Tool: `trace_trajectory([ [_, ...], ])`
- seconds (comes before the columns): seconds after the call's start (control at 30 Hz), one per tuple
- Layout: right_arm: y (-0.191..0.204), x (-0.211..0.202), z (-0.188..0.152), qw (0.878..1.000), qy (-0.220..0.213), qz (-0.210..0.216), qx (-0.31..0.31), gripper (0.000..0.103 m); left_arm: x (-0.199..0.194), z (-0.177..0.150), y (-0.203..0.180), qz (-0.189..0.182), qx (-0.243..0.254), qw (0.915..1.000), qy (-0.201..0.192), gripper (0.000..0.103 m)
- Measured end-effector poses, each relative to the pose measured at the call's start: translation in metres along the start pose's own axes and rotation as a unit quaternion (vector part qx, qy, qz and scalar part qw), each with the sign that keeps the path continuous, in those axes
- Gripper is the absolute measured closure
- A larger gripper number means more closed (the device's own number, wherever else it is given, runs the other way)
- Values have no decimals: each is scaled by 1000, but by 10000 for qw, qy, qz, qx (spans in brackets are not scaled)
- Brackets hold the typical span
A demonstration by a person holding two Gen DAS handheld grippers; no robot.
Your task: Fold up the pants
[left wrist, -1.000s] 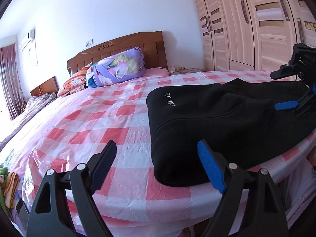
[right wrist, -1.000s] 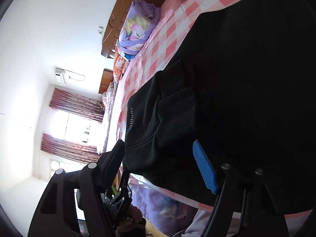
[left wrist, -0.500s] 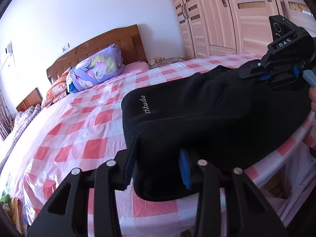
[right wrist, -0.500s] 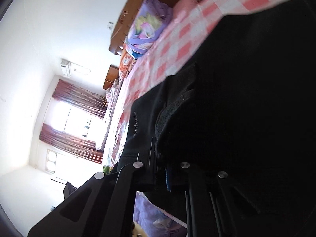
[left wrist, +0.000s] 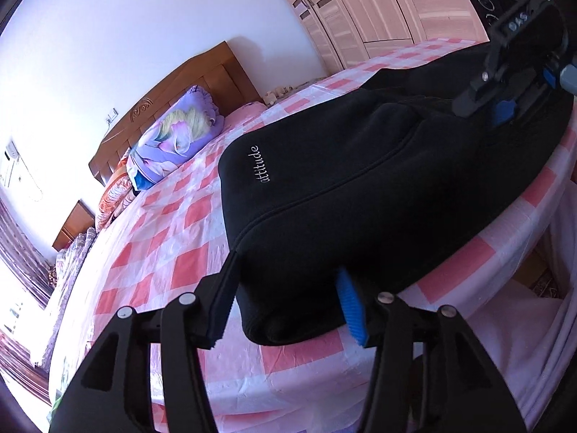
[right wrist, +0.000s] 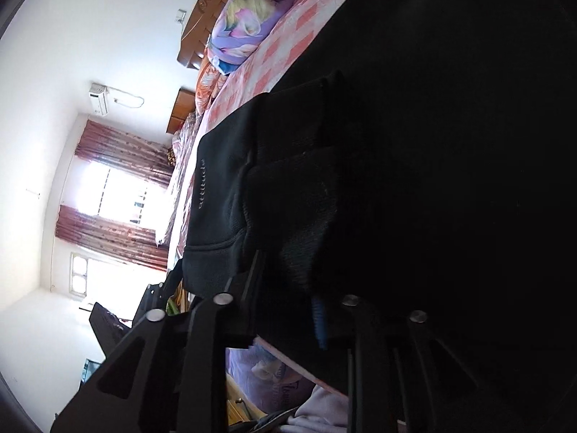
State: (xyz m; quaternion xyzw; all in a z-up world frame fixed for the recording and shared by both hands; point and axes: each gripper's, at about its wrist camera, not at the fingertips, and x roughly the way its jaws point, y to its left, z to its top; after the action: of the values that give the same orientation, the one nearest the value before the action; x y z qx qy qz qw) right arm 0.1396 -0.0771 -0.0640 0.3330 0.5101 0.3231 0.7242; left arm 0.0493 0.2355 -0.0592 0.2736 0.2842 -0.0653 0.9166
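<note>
left wrist: pants [left wrist: 360, 187] edge lies between left gripper [left wrist: 285, 310] fingers.

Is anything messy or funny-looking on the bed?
Not really. The black pants lie folded near the bed's edge, none hanging off. The left gripper and right gripper each pinch an end. The purple pillow sits by the headboard.

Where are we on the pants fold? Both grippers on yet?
Done: the black pants already lie doubled into a thick bundle at the bed's near edge. In hand: the left gripper is shut on the bundle's near corner, and the right gripper is clamped on the cuff end. Left: carrying the held edge over for the next fold.
</note>
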Motion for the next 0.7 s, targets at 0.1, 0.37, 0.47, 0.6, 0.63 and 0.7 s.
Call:
trace_trajectory([
  [0.1, 17, -25, -3, 9989, -286, -237, -280, 14, -8, -4, 14, -117, -350, 9992, -138, 30],
  [0.37, -7, -24, 14, 9985, -100, -538, -40, 14, -21, -7, 10, -225, -561, 9978, -269, 25],
  [0.47, 1, -2, 18, 9988, 351, -193, -283, 13, -13, -9, 2, -179, -484, 9985, -203, 25],
  [0.6, 10, 6, 13, 9964, 606, -117, -577, 15, -7, -10, 3, -222, -615, 9977, -195, 25],
  [0.63, 8, 4, 12, 9967, 631, 39, -515, 22, -6, -11, 4, -225, -648, 9974, -203, 23],
  [0.7, 3, 3, 11, 9972, 595, 223, -387, 24, -6, -13, 6, -264, -719, 9968, -212, 21],
])
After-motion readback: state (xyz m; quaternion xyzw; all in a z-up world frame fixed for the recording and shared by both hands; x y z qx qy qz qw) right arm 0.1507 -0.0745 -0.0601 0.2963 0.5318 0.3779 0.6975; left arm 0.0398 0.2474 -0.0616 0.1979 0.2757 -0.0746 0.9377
